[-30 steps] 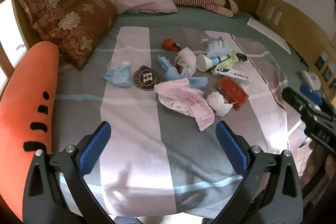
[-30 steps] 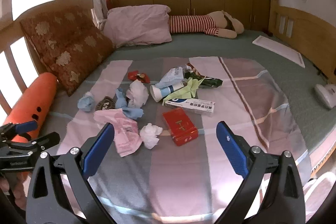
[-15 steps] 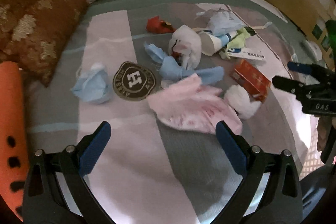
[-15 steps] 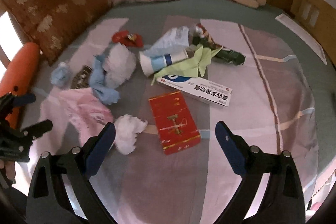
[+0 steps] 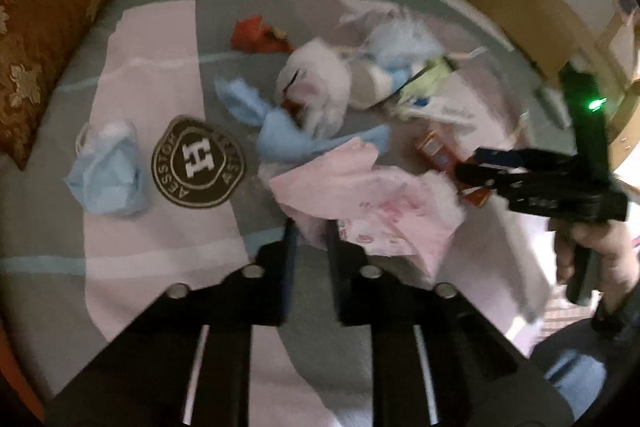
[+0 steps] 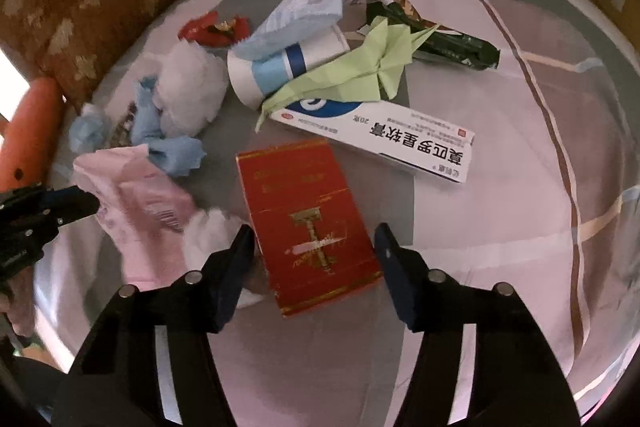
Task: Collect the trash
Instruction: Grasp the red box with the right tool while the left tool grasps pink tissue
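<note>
Left claw (image 5: 308,233) closing, pinching the pink wrapper's (image 5: 360,195) edge — right claw (image 6: 314,247) half-open and narrowing around the red box (image 6: 304,223) on the bed (image 6: 500,267).

Taking the red box (image 6: 308,223) as landmark: the striped bedspread (image 6: 500,227) to its right lies bare and open; so does the strip nearer the camera, below the box; hard against its left side a white tissue wad (image 6: 208,231) and the pink wrapper (image 6: 140,195) crowd the approach; the left gripper (image 6: 94,203) also sits on that side, at the wrapper's edge; beyond the box, the white carton (image 6: 380,143) lies just apart from its far corner; behind that, the green paper (image 6: 352,75), paper cup (image 6: 280,67) and dark wrapper (image 6: 452,47) pile close together, leaving no gap; the brown cushion (image 6: 88,7) walls the far left.
</note>
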Motion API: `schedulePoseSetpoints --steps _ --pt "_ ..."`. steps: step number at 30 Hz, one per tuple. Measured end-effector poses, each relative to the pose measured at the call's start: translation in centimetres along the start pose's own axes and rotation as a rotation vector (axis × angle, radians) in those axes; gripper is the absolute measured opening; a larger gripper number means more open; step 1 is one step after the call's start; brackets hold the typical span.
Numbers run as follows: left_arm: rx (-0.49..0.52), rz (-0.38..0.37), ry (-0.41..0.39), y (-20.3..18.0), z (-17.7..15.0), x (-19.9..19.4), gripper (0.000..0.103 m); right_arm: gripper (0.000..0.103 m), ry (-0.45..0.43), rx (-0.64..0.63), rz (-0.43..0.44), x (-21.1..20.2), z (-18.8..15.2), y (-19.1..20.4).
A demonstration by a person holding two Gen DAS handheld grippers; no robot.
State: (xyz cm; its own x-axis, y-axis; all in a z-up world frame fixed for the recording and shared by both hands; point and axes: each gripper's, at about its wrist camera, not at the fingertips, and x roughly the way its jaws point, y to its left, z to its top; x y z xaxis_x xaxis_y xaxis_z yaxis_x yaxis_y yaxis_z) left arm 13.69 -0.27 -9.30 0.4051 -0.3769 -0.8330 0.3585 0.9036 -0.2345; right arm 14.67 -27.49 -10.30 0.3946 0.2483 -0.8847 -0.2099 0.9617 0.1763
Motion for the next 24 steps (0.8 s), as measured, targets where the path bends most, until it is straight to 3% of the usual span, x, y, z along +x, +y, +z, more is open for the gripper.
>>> schedulePoseSetpoints --steps 5,14,18,24 --pt "-0.031 -0.033 -0.144 -0.4 0.3 -6.7 0.009 0.06 -0.109 0.007 0.017 -4.5 0.1 0.5" --pt "-0.05 -0.04 -0.353 -3.1 -1.3 -13.9 0.006 0.06 -0.351 0.04 0.042 -13.0 -3.0 3.4" --pt "-0.052 -0.001 -0.403 -4.5 -2.2 -15.1 0.006 0.06 -0.414 0.027 0.038 -14.8 -4.4 4.9" --pt "-0.021 0.053 -0.389 -5.4 -2.4 -14.3 0.006 0.06 -0.397 0.003 0.03 -14.5 -5.0 5.4"
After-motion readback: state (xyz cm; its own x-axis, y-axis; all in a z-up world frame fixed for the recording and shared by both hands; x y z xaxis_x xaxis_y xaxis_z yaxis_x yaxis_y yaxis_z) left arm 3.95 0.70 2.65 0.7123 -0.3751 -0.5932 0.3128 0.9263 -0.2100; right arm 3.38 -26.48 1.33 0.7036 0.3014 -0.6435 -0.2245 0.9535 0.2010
